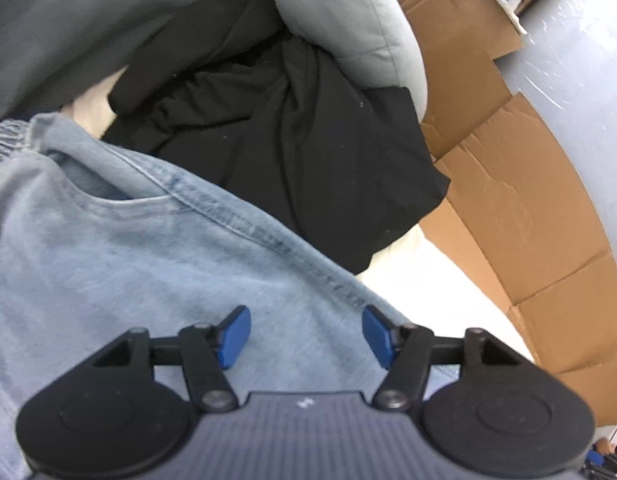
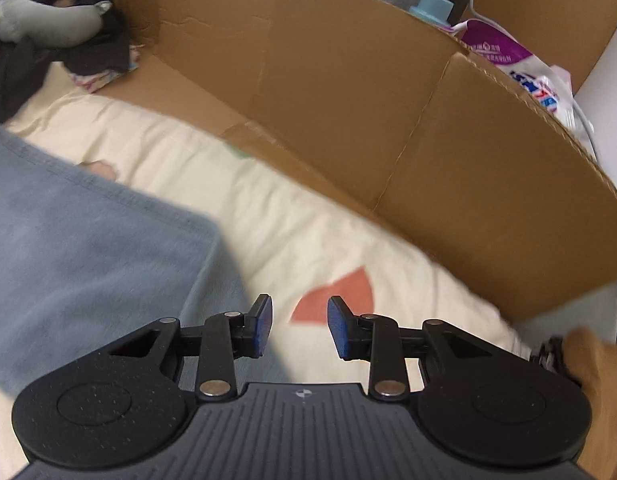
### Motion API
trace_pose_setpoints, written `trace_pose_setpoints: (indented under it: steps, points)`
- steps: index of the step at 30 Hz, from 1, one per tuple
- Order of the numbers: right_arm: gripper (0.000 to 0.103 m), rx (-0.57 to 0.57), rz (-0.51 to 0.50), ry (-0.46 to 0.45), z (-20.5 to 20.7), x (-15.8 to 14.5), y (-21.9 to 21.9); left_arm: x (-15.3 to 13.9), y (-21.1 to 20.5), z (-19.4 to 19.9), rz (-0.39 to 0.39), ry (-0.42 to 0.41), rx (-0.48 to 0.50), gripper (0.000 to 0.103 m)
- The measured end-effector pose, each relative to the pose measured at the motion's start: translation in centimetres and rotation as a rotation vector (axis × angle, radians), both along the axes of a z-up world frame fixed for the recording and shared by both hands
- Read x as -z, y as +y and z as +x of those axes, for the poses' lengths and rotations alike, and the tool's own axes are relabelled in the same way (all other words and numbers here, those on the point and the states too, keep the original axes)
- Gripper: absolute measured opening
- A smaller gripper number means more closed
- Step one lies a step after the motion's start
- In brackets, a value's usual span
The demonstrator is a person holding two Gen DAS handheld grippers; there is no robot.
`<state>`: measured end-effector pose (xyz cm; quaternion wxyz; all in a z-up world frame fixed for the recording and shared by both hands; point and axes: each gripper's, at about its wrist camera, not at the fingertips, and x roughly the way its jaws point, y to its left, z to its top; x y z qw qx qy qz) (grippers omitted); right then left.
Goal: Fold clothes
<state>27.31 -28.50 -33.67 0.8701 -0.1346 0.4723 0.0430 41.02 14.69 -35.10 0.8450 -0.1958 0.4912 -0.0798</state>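
We are hovering both tools over the bed [image 2: 348, 240], and neither is holding anything. The left tool [image 1: 306, 336] is standing wide open just above the jeans [image 1: 128, 260]; the right tool [image 2: 299, 326] is gaping a little less, over bare sheet just beside the jeans' [image 2: 88, 248] edge.

The jeans are lying spread on the bed, waistband toward the left view's far corner, with a black garment [image 1: 288, 140] bunched beside them and touching their seam.

We are judging the main risks as these: denim is thick and stiff, so a shallow pinch may be catching only the top layer, or slipping off at the heavy stitched seam. A deep bite may be dragging the soft cream sheet up with it. If the left tool is closing near the seam, it may be snagging the limp black garment as well. The cardboard box [image 2: 388, 100] is standing near the right tool, so a wide swing may be knocking its rigid wall.

A grey pillow [image 1: 348, 20], rounded and padded, is resting on the black cloth.
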Motion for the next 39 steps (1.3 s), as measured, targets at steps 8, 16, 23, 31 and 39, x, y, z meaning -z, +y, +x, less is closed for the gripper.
trace_pose_setpoints:
  steps: [8,16,23,31,39]
  points:
    - [0.037,-0.050,-0.014,0.060,-6.2,1.1,3.5,-0.4,0.6,-0.4,0.052,-0.022,0.011,0.065]
    - [0.037,0.010,-0.018,0.016,-10.1,1.1,6.2,-1.2,1.6,-3.4,0.071,-0.020,0.031,0.065]
    - [0.038,0.037,-0.113,0.023,-12.3,4.1,8.6,-0.9,1.8,-3.8,0.089,-0.005,0.031,0.065]
    - [0.045,0.050,-0.218,0.038,-12.1,6.2,9.8,-0.2,2.5,-4.4,0.084,0.018,0.021,0.065]
    - [0.038,0.015,-0.235,0.057,-12.2,5.2,8.5,0.6,2.9,-4.9,0.095,0.021,0.016,0.065]
